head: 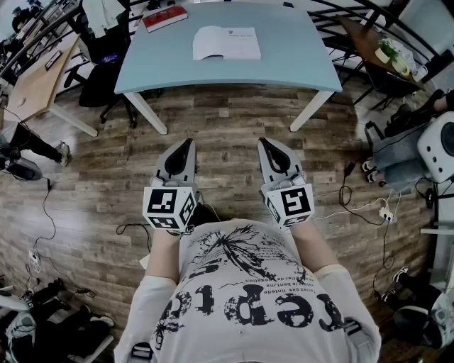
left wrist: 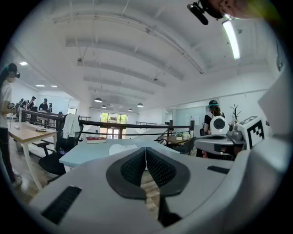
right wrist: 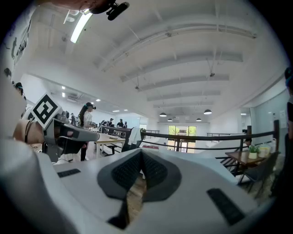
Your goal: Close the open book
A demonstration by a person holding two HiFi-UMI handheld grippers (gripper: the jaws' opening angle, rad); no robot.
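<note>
Right now you hold both grippers out level over the wooden floor (head: 227, 127), short of the blue table (head: 298, 57) — the left gripper (head: 187, 144) has its fingers pressed together on nothing, and so has the right gripper (head: 264, 142). Your open book (head: 227, 42) lies flat on the tabletop, well ahead of both tips — a red book (head: 164, 18) sits near the far left corner.
</note>
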